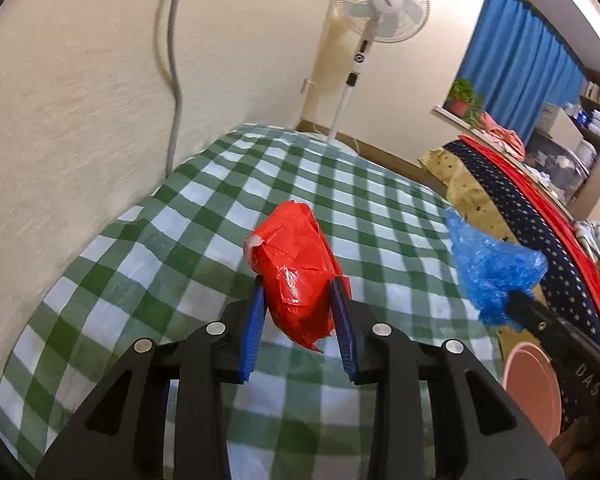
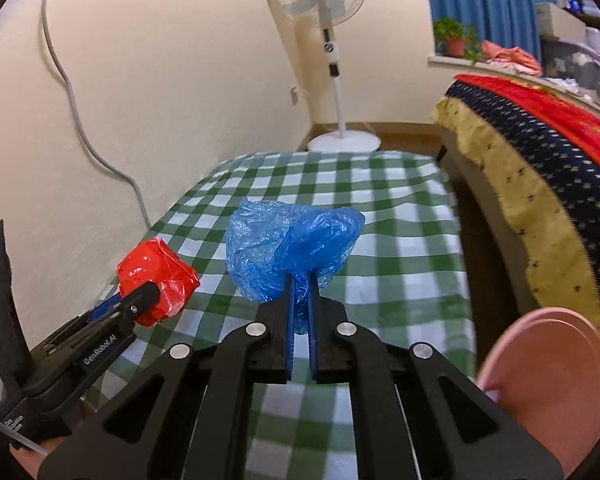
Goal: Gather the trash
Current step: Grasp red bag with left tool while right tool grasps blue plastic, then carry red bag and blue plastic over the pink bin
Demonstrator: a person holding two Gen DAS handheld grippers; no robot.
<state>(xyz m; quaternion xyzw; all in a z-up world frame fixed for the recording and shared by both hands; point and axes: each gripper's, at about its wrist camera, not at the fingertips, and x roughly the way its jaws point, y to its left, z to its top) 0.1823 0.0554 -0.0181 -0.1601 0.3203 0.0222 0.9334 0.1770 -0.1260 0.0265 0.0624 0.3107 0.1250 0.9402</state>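
Observation:
My left gripper is shut on a crumpled red plastic wrapper and holds it above the green checked tablecloth. The wrapper also shows in the right wrist view, at the left, in the left gripper. My right gripper is shut on a crumpled blue plastic bag, also held above the cloth. In the left wrist view the blue bag hangs at the right, on the right gripper's black tip.
A pink round container sits low at the right, also seen in the left wrist view. A bed with star-patterned and red covers runs along the right. A standing fan and wall lie beyond the table.

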